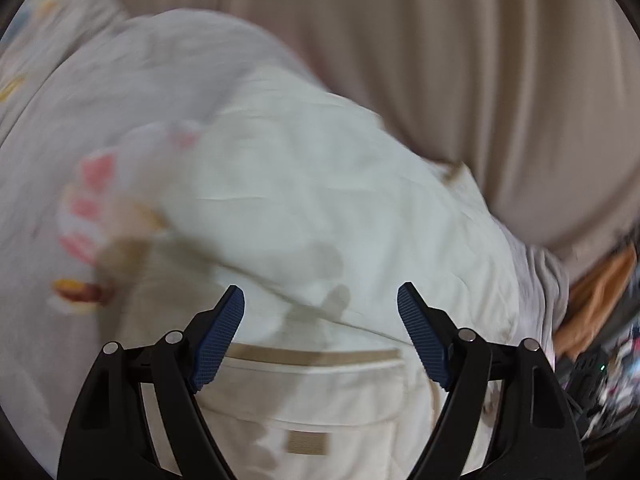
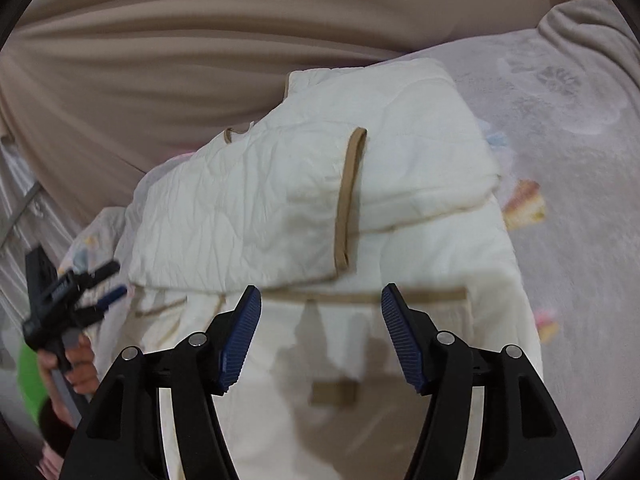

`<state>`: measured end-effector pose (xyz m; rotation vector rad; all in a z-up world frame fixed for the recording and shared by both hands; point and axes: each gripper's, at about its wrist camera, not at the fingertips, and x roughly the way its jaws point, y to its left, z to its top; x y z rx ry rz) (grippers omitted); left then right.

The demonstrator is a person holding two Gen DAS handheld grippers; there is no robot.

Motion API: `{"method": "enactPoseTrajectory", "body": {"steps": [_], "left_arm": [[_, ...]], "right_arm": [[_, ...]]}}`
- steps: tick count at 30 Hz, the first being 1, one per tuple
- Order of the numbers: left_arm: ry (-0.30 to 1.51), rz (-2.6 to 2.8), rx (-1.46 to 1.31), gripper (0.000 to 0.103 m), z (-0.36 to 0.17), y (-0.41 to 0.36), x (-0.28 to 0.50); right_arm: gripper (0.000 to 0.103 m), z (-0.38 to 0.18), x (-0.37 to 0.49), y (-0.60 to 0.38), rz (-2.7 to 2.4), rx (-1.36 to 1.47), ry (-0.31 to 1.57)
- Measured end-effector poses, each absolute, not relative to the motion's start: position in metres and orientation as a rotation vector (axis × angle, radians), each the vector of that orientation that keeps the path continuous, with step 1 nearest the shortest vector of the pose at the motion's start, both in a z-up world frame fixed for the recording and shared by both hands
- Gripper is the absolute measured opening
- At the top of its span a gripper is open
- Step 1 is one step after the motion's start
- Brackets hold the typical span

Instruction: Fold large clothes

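Both your left claw [image 1: 320,300] and right claw [image 2: 321,300] gape wide and empty above the half-folded cream jacket [image 2: 288,200], lying flat on the bed [image 2: 580,160] for its next fold

Both wrist views close above one jacket [image 2: 280,200], left perhaps blurred

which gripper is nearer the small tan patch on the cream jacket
Neither clearly. The tan patch lies on the jacket just below both the right hand-held gripper and the left hand-held gripper; both open.
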<state>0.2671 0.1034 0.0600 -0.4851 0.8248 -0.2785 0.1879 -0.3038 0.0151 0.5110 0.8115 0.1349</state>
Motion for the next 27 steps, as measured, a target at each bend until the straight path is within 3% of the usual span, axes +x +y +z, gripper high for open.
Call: {"method": "enactPoseTrajectory", "body": {"steps": [4, 6, 7, 8, 10, 15, 17, 18, 21, 24, 27], "left_arm": [[0.844, -0.227, -0.6, 0.077, 0.046, 0.136, 0.273], [0.863, -0.22, -0.648, 0.076, 0.041, 0.144, 0.278], [0.869, -0.225, -0.674, 0.076, 0.04, 0.145, 0.281], [0.874, -0.227, -0.694, 0.075, 0.039, 0.151, 0.283], [0.872, -0.242, -0.711, 0.075, 0.042, 0.151, 0.291], [0.858, -0.13, -0.632, 0.058, 0.042, 0.142, 0.321], [0.856, -0.09, -0.572, 0.046, 0.038, 0.136, 0.327], [0.851, -0.08, -0.529, 0.046, 0.035, 0.13, 0.328], [0.828, -0.087, -0.44, 0.046, 0.025, 0.114, 0.326], [0.794, -0.089, -0.38, 0.048, 0.019, 0.101, 0.32], [0.786, -0.084, -0.352, 0.048, 0.02, 0.097, 0.317]], "right_arm": [[0.06, 0.002, 0.23, -0.301, 0.095, 0.537, 0.893], [0.037, 0.004, 0.242, -0.29, 0.099, 0.522, 0.906], [0.03, 0.009, 0.247, -0.283, 0.101, 0.498, 0.905], [0.009, 0.02, 0.251, -0.275, 0.094, 0.454, 0.885], [0.007, 0.046, 0.255, -0.264, 0.119, 0.396, 0.828], [0.005, 0.133, 0.245, -0.25, 0.197, 0.3, 0.596], [0.005, 0.152, 0.24, -0.258, 0.209, 0.308, 0.522], [0.005, 0.154, 0.24, -0.267, 0.201, 0.323, 0.496], [0.004, 0.118, 0.26, -0.3, 0.074, 0.362, 0.534], [0.001, 0.022, 0.303, -0.332, -0.043, 0.429, 0.792], [0.0, -0.016, 0.301, -0.339, -0.009, 0.496, 0.77]]}}
